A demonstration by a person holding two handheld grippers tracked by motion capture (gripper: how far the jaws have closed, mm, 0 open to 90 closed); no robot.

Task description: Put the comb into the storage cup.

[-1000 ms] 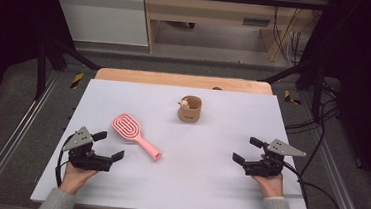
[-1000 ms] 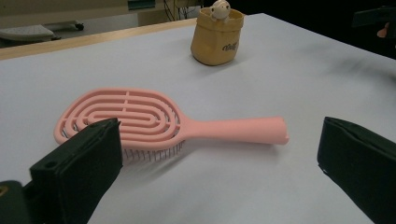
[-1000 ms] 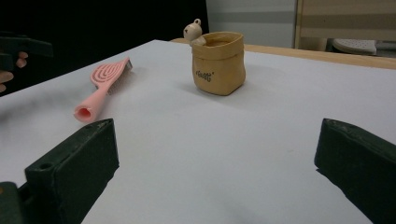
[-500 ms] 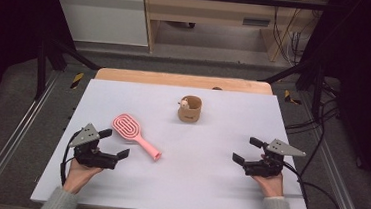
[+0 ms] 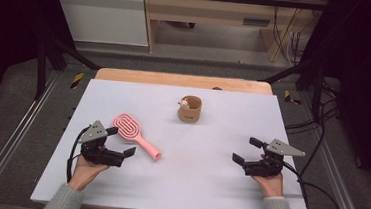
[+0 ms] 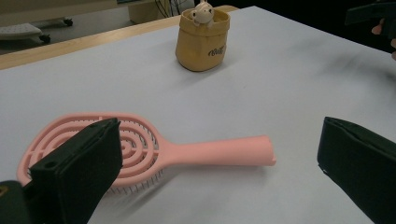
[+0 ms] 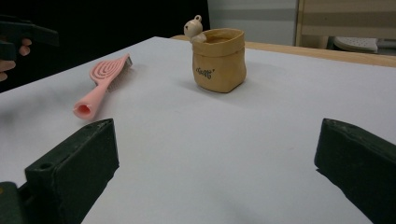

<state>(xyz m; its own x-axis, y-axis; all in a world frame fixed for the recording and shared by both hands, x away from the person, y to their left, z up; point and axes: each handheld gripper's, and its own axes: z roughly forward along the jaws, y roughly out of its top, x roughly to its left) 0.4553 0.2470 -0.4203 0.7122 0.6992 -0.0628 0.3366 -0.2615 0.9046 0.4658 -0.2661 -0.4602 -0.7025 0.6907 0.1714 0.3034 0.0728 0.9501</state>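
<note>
Jaws of the left gripper (image 5: 120,142) stand wide apart, holding nothing, lined up on a pink hairbrush (image 5: 134,134) lying flat on the bench (image 5: 216,197) at near left, its handle pointing right, likely ready for a grasp. Right gripper (image 5: 245,150) rests at near right, also spread and unloaded, well apart from the brush. A tan pouch (image 5: 190,110) with a small toy stands farther back, centre.

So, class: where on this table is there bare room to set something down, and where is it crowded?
The widest free patch lies between the pink hairbrush and the right gripper, in front of the tan pouch. The table is also bare to the pouch's right and along the near edge between the forearms. It is crowded where the left gripper stands beside the brush.
</note>
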